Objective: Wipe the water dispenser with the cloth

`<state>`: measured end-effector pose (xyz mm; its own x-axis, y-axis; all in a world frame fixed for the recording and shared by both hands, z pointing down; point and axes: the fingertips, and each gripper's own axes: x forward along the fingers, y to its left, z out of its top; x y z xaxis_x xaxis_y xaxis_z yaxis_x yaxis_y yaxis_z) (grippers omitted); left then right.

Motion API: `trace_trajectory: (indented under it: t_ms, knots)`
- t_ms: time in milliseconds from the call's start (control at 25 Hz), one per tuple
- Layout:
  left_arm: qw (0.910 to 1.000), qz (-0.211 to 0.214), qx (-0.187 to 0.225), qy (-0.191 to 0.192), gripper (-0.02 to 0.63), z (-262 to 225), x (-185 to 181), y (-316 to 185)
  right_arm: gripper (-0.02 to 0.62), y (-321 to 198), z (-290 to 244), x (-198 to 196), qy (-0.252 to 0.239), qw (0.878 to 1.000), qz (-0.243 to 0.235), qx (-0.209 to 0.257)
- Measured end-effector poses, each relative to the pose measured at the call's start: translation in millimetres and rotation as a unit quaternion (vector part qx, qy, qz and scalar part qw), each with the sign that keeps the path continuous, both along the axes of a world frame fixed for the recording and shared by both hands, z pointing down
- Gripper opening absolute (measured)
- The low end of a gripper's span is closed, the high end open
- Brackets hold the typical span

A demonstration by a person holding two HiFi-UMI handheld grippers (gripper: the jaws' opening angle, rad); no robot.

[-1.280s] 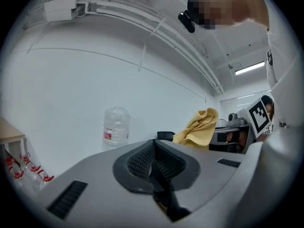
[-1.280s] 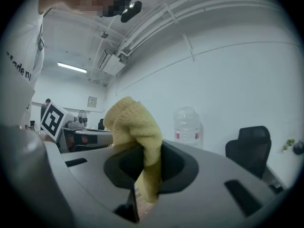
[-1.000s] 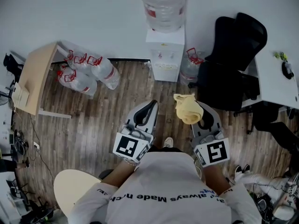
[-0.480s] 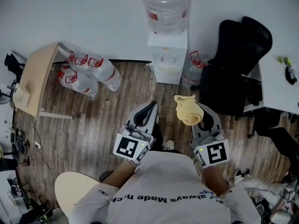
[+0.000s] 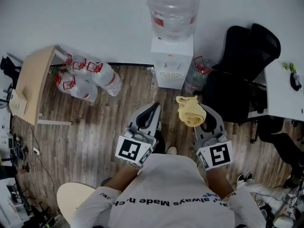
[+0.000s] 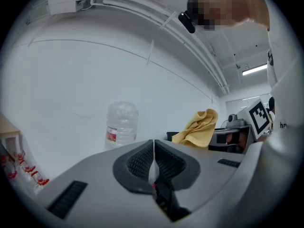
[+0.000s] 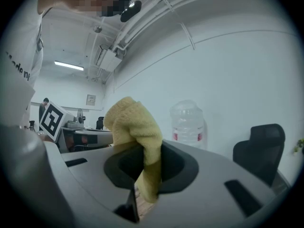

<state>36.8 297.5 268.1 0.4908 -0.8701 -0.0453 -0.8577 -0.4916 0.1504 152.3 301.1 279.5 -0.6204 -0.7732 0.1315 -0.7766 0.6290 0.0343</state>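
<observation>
A white water dispenser (image 5: pixel 171 61) stands against the far wall with a clear bottle (image 5: pixel 172 9) on top; the bottle (image 6: pixel 120 126) also shows in the left gripper view and the bottle (image 7: pixel 187 123) in the right gripper view. My right gripper (image 5: pixel 204 121) is shut on a yellow cloth (image 5: pixel 190 110), which bunches up above its jaws; the cloth (image 7: pixel 137 137) fills the right gripper view's middle. My left gripper (image 5: pixel 148 116) is shut and holds nothing, its ribbed pads (image 6: pixel 142 160) pressed together. Both grippers hang over the wooden floor, short of the dispenser.
Several spare water bottles (image 5: pixel 85 77) lie on the floor to the dispenser's left, one more bottle (image 5: pixel 195 72) at its right. A black office chair (image 5: pixel 237 70) stands at right beside a white desk (image 5: pixel 285 87). A wooden table (image 5: pixel 31 82) is at left, a round stool (image 5: pixel 76 201) near my feet.
The view has shifted slightly nearer the dispenser, which now sits a little lower and to the right in the head view. Both grippers keep their hold and pose.
</observation>
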Motion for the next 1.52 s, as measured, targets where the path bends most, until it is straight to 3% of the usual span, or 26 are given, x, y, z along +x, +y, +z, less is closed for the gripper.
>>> trace_trajectory:
  t_ms: [920,1520]
  knots:
    - [0.9997,0.023,0.008,0.005,0.026,-5,-111,-151,0.061,-146,-10,-122,0.017,1.0,0.003,0.008]
    - [0.9986,0.052,0.002,0.005,0.026,1,-126,-191,0.061,-181,-1,-137,0.023,0.999,0.03,-0.002]
